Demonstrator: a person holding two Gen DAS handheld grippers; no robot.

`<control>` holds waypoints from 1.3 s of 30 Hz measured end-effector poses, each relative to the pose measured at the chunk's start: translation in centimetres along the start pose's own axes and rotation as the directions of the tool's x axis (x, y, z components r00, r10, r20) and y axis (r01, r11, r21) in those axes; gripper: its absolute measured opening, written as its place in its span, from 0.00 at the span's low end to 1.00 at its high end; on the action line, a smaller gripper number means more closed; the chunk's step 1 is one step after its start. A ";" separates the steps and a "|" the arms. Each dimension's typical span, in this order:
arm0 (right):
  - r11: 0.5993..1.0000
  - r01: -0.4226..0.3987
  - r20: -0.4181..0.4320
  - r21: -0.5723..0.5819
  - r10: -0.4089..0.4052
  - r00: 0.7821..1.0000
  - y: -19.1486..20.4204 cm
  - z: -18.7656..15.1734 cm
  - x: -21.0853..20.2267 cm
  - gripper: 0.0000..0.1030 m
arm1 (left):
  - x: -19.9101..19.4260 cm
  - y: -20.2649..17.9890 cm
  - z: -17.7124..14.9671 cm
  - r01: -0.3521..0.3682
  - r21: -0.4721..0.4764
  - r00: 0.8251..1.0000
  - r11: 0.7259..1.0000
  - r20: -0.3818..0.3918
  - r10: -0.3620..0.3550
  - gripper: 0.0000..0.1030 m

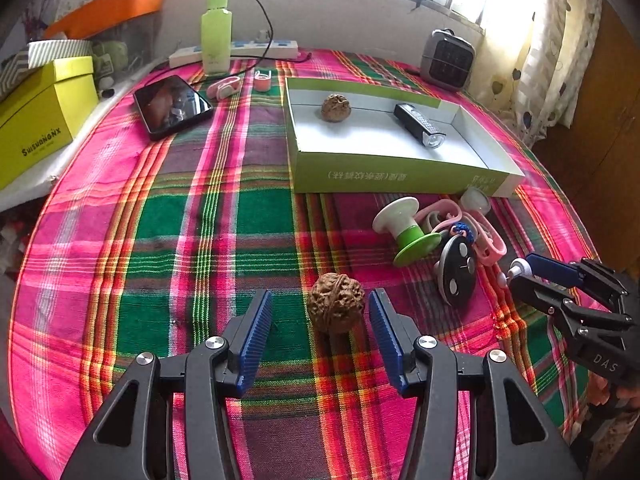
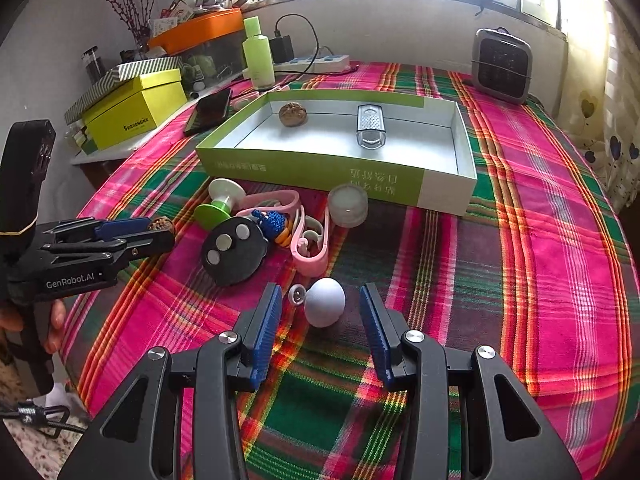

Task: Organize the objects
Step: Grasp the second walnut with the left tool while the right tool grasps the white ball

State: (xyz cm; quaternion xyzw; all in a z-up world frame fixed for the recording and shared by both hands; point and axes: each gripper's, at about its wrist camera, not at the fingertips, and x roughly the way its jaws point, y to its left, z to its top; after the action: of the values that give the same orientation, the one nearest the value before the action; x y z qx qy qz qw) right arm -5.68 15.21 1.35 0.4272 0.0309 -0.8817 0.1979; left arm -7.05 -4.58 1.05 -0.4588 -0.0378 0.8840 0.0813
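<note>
My left gripper (image 1: 320,304) is open around a brown walnut (image 1: 336,307) that lies on the plaid cloth between its blue pads. My right gripper (image 2: 320,300) is open around a small white round object (image 2: 325,302). A green open box (image 1: 400,178) (image 2: 316,170) holds a second walnut (image 1: 336,107) (image 2: 293,114) and a black-and-silver flashlight (image 1: 420,125) (image 2: 370,126). In front of the box lies a pile: green-and-white spool (image 1: 404,230) (image 2: 219,204), black disc (image 1: 458,274) (image 2: 234,250), pink straps (image 2: 312,240), clear cap (image 2: 348,205).
A phone (image 1: 172,106), green bottle (image 1: 216,30), power strip (image 1: 240,50) and pink clips (image 1: 224,88) sit at the far left of the table. A small heater (image 1: 448,60) (image 2: 502,66) stands behind the box. Yellow box (image 1: 40,120) is left, off the table.
</note>
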 end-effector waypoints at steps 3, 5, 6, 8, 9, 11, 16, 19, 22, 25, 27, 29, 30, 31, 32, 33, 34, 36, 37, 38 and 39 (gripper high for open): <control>1.000 0.016 -0.005 -0.006 -0.016 1.000 0.1 -0.1 0.2 0.41 | 0.0 -0.1 -0.1 -0.004 0.003 1.000 1.000 0.004 0.004 0.48; 1.000 0.020 -0.010 -0.005 -0.020 1.000 0.1 -0.2 0.4 0.41 | 0.0 0.0 -0.1 -0.003 0.003 1.000 1.000 0.008 0.003 0.48; 1.000 0.022 -0.013 -0.005 -0.022 1.000 0.1 -0.3 0.5 0.41 | 0.0 0.0 -0.1 -0.002 0.003 1.000 1.000 0.010 0.002 0.48; 0.999 0.030 -0.010 -0.014 -0.030 0.999 0.2 -0.4 0.5 0.41 | 0.0 0.0 -0.1 -0.003 0.001 1.000 1.000 0.011 0.003 0.48; 0.999 0.033 -0.009 -0.016 -0.034 0.999 0.3 -0.3 0.6 0.41 | 0.0 0.0 -0.1 -0.004 0.000 1.000 1.000 0.013 0.004 0.48; 0.999 0.034 -0.005 -0.012 -0.034 0.999 0.3 -0.3 0.6 0.38 | 0.1 -0.2 -0.2 -0.012 0.007 1.000 1.000 0.016 0.012 0.47; 0.999 0.038 -0.003 -0.017 -0.038 0.999 0.5 -0.3 0.6 0.31 | 0.0 -0.2 -0.2 -0.025 0.012 0.999 1.000 0.023 0.024 0.36; 0.999 0.042 -0.002 -0.019 -0.042 0.999 0.5 -0.3 0.7 0.31 | 0.0 -0.2 -0.2 -0.020 0.012 1.000 1.000 0.022 0.020 0.31; 0.999 0.041 -0.001 -0.016 -0.041 0.999 0.5 -0.3 0.7 0.31 | 0.0 -0.3 -0.2 -0.015 0.013 1.000 1.000 0.021 0.014 0.26; 0.999 0.042 0.001 -0.018 -0.042 0.999 0.5 -0.3 0.7 0.31 | 0.0 -0.4 -0.2 -0.017 0.017 1.000 1.000 0.022 0.017 0.26; 0.999 0.043 0.002 -0.012 -0.043 0.999 0.4 -0.3 0.7 0.31 | 0.0 -0.4 -0.2 -0.015 0.015 1.000 1.000 0.022 0.014 0.26; 0.999 0.043 0.003 -0.010 -0.043 0.999 0.4 -0.3 0.7 0.31 | 0.0 -0.5 -0.3 -0.015 0.017 1.000 1.000 0.022 0.014 0.26; 0.999 0.043 0.003 -0.010 -0.043 0.999 0.4 -0.3 0.7 0.31 | 0.0 -0.5 -0.3 -0.012 0.017 1.000 1.000 0.021 0.012 0.26; 0.999 0.044 0.004 -0.010 -0.044 0.999 0.4 -0.3 0.7 0.31 | 0.0 -0.5 -0.3 -0.010 0.017 1.000 1.000 0.021 0.009 0.26; 0.999 0.045 0.005 -0.009 -0.045 0.999 0.4 -0.3 0.7 0.31 | 0.0 -0.6 -0.3 -0.008 0.017 1.000 1.000 0.021 0.008 0.26; 0.999 0.045 0.006 -0.007 -0.045 0.999 0.3 -0.3 0.7 0.31 | 0.0 -0.6 -0.3 -0.006 0.018 1.000 1.000 0.022 0.005 0.26; 0.999 0.044 0.007 -0.005 -0.044 0.999 0.3 -0.3 0.6 0.31 | -0.1 -0.7 -0.3 -0.004 0.020 1.000 1.000 0.022 0.004 0.26; 0.999 0.041 0.014 0.001 -0.041 0.999 0.2 -0.2 0.4 0.31 | -0.2 -0.8 -0.2 0.000 0.023 1.000 1.000 0.026 -0.001 0.26; 0.999 0.037 0.019 0.004 -0.037 0.999 0.1 -0.1 0.3 0.31 | -0.3 -0.9 -0.1 0.002 0.025 1.000 1.000 0.028 -0.003 0.26; 0.999 0.036 0.025 0.005 -0.036 0.999 0.1 -0.1 0.1 0.31 | -0.4 -0.9 0.0 0.004 0.025 0.999 1.000 0.032 -0.005 0.26; 0.999 0.037 0.032 0.005 -0.037 0.999 0.1 0.0 0.0 0.31 | -0.5 -1.0 0.1 0.007 0.027 0.999 1.000 0.036 -0.008 0.26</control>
State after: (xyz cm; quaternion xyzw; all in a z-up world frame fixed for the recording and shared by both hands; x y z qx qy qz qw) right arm -5.68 15.16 1.40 0.4130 0.0336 -0.8920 0.1809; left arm -6.72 -3.70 1.69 -0.4416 -0.0294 0.8922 0.0901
